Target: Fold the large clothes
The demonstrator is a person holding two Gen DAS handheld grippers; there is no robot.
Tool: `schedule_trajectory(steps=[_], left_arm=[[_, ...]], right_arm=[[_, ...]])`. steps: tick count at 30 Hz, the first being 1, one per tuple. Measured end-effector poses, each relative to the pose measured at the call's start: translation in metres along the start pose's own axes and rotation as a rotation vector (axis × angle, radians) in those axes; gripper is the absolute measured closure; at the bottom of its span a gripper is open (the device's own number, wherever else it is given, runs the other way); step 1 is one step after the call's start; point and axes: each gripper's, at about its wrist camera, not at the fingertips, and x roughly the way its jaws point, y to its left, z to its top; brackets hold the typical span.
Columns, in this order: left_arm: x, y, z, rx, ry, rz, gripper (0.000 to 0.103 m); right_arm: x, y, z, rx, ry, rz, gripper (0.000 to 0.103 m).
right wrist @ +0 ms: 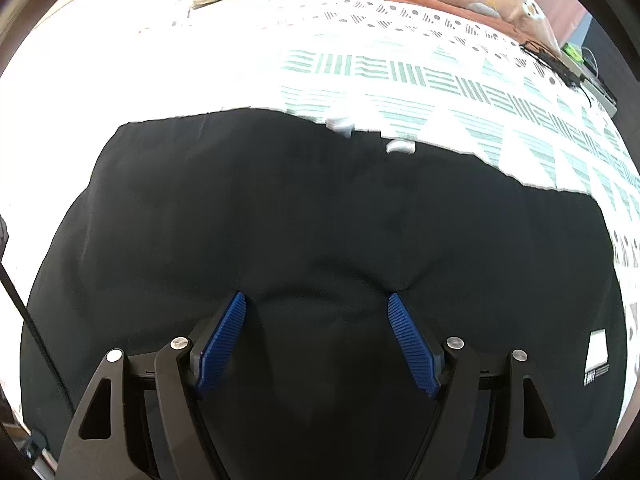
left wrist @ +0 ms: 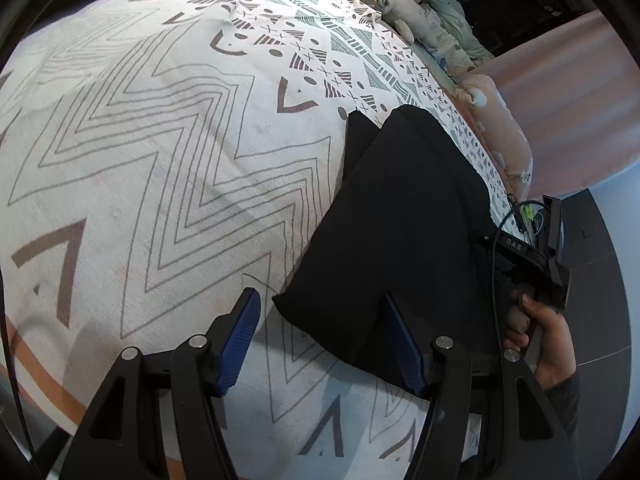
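Observation:
A black garment [left wrist: 400,208] lies folded on the patterned bedsheet [left wrist: 160,140], near the bed's right edge. My left gripper [left wrist: 320,296] is open just above the garment's near corner, which lies between the blue pads without being pinched. In the right wrist view the same black garment [right wrist: 320,200] fills most of the frame. My right gripper [right wrist: 316,295] is open and low over it, with creased fabric between its fingertips. Two white drawstring ends [right wrist: 340,124] lie at the garment's far edge, and a white label [right wrist: 598,354] shows at the right.
Plush toys [left wrist: 384,0] and a pink pillow [left wrist: 504,128] line the far side of the bed. A hand [left wrist: 544,344] holds the other gripper's handle at the right. Cables and a green device [right wrist: 572,56] sit at the bed's edge. Dark floor [left wrist: 592,240] lies beyond.

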Motion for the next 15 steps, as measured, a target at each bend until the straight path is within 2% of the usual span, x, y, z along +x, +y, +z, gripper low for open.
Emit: schedule_trajectory(steps=[4, 10, 12, 15], left_arm=[[0.000, -0.001, -0.008, -0.040, 0.040, -0.056, 0.039], [0.012, -0.002, -0.008, -0.074, 0.087, -0.126, 0.039], [0.016, -0.003, -0.001, -0.088, 0.095, -0.147, 0.044], [0.021, -0.010, 0.002, -0.072, 0.106, -0.140, 0.046]], right_arm=[[0.008, 0.001, 0.002, 0.013, 0.024, 0.006, 0.032], [0.006, 0.009, -0.036, -0.012, 0.059, 0.061, 0.034], [0.005, 0.010, -0.051, -0.012, 0.065, 0.078, 0.035], [0.004, 0.015, -0.074, -0.022, 0.073, 0.098, 0.040]])
